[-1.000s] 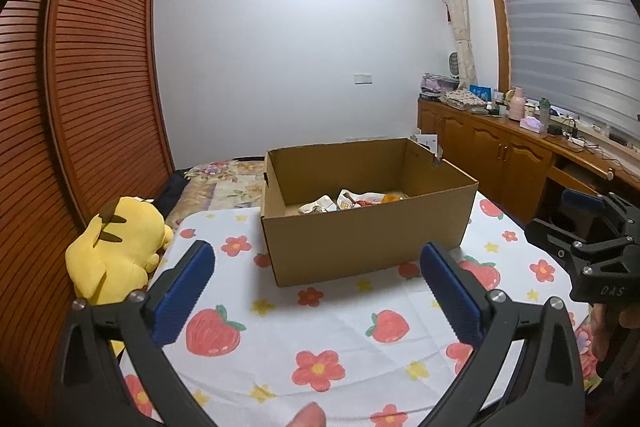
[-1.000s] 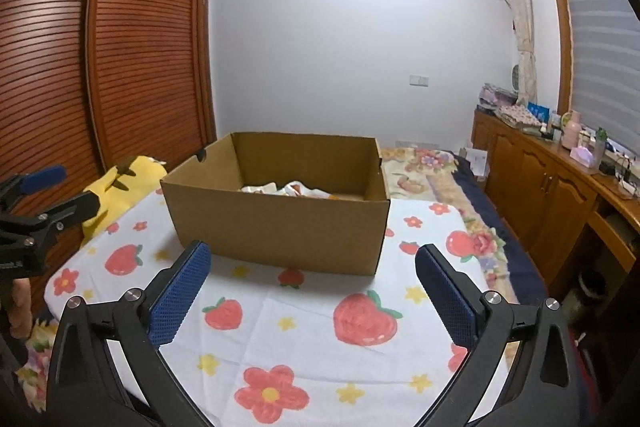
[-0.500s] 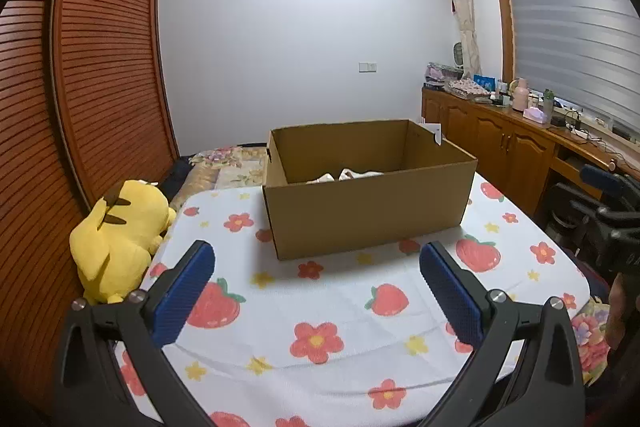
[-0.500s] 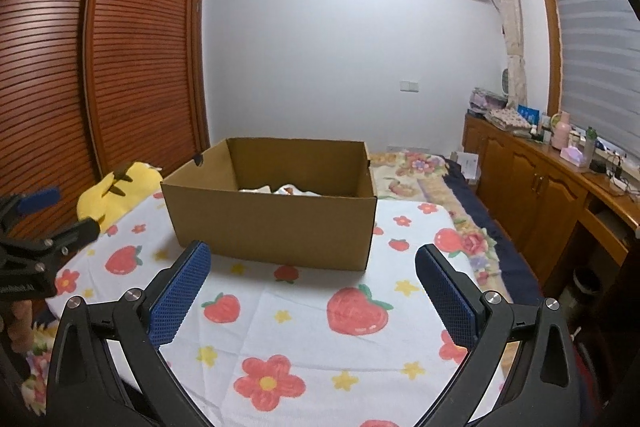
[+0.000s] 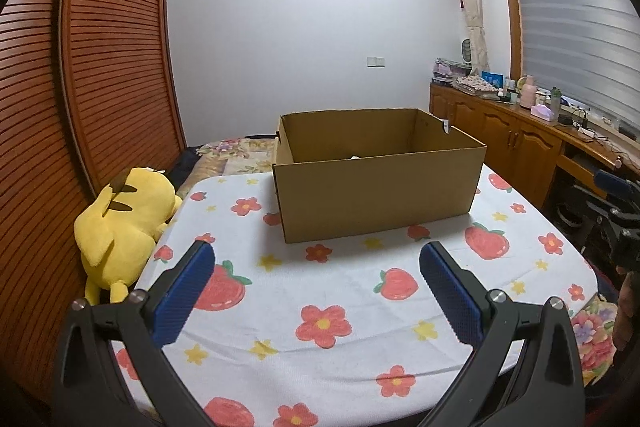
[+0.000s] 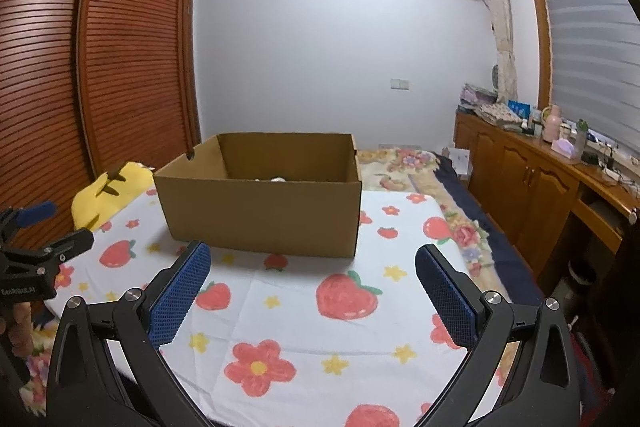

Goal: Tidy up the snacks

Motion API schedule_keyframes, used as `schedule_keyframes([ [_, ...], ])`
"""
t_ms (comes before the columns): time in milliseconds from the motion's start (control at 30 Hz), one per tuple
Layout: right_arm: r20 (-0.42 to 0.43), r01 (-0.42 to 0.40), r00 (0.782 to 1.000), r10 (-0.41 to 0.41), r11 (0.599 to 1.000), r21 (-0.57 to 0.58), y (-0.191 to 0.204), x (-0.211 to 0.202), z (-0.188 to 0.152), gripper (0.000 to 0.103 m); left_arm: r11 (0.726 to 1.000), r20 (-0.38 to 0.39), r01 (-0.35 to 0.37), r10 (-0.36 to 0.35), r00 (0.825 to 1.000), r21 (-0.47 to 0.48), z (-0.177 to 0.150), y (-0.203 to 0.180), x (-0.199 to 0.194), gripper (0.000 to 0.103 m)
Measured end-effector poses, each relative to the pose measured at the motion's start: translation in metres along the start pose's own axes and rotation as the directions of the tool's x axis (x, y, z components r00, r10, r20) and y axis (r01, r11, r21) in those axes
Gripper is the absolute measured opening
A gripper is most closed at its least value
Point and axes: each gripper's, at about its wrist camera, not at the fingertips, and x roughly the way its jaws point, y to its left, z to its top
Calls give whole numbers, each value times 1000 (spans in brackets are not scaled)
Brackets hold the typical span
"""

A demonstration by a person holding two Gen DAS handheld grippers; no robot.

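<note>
Left wrist view: left gripper [image 5: 316, 259] spread wide, nothing between the blue pads [image 5: 182, 297], held low over the near part of the tablecloth [image 5: 340, 291]. Cardboard box [image 5: 378, 203] standing upright and open-topped toward the far side of the table, well apart from the fingertips. Long axis running left to right, slightly skewed so the right end sits a little farther off; long side wall facing the camera. Only a sliver of white snack packaging [image 5: 355, 157] showing over the near rim; rest of the contents hidden by the wall. Yellow plush toy [image 5: 124, 223] lying off the table's left edge. No loose snacks seen on the cloth. Right gripper [image 5: 616, 211] visible at far right, low beside the table edge. Right wrist view: right gripper [image 6: 312, 265] likewise fully parted and empty, level with the near table edge. Same box seen corner-on from the right, short end wall angled toward the right; white packet [image 6: 277, 179] just peeking above the front rim. Left gripper [image 6: 34, 239] at far left, beside the cloth edge. Judged step: either a pause between placements or the end of the job, since nothing remains outside the box. Next move, if any: raise for a look over the rim, then reach in from above, clearing the near wall.
</note>
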Motion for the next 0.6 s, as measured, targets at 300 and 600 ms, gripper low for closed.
schedule_keyframes([
  [300,-16,8,1000,-8,1000,0,-1,4,-8,103,1000,-8,-2,2,1000,-20,-3,5,4,103],
  [600,-16,8,1000,-8,1000,0,-1,3,-8,103,1000,-2,-6,6,1000,-25,-2,6,3,103],
])
